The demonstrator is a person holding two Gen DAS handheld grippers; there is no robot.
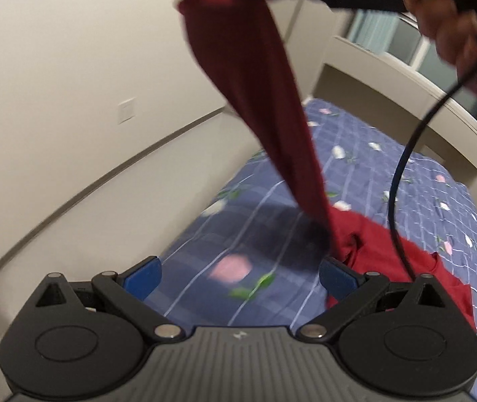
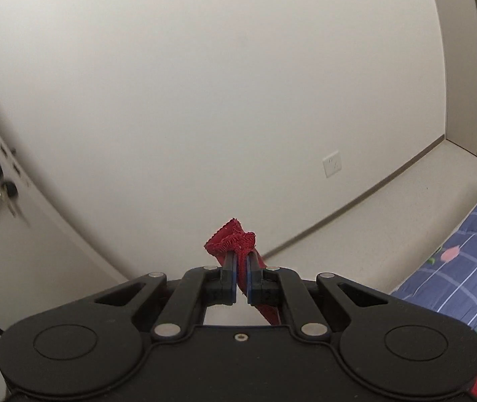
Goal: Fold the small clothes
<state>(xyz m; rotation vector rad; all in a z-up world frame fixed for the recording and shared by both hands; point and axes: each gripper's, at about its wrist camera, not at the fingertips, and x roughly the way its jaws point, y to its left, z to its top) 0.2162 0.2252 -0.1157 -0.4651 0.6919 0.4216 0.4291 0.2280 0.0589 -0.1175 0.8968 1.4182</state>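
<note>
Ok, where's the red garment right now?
The red garment hangs stretched from the shut right gripper down onto the blue floral bedspread, its lower end beside the open left gripper.

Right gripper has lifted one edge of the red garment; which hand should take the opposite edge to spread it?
Probably left: the left gripper is open beside the red garment on the bed; the right gripper is clamped.

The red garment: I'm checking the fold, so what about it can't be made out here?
- Red garment, left wrist view: its type and shape, motion-blurred, lower end bunched on the bedspread.
- Right wrist view: only a hem scrap shows above the right hand-held gripper; its body hides the rest.
</note>
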